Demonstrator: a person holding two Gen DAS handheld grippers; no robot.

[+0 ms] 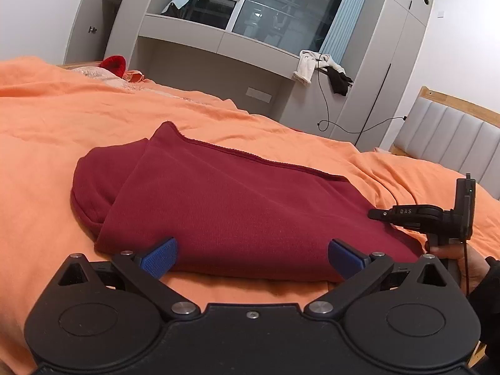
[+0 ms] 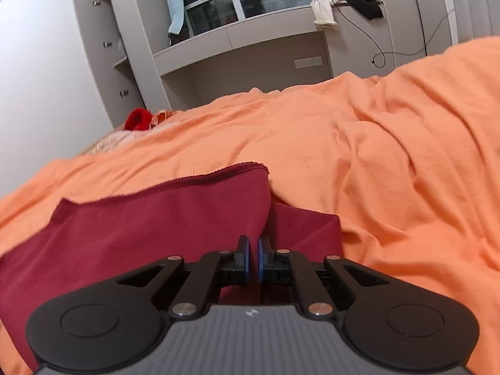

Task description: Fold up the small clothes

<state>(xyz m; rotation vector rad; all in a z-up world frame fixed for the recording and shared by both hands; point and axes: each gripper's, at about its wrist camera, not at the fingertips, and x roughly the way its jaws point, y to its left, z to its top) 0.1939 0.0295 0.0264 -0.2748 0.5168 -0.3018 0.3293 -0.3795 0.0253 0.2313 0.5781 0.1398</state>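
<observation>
Two grippers work one dark red garment (image 1: 237,206), which lies folded on the orange bedspread (image 1: 78,131): the left gripper (image 1: 252,257) stands wide at the garment's near edge, blue fingertips (image 1: 161,256) spread on either side of the fold and pinching nothing, while the right gripper (image 2: 253,261) sits at the garment's right end, blue pads nearly together on a thin fold of the red cloth. Beyond the garment, a red plush item (image 1: 115,64) rests on the bedspread's far edge, with grey cabinets (image 1: 218,40) and draped clothes (image 1: 322,68) behind
</observation>
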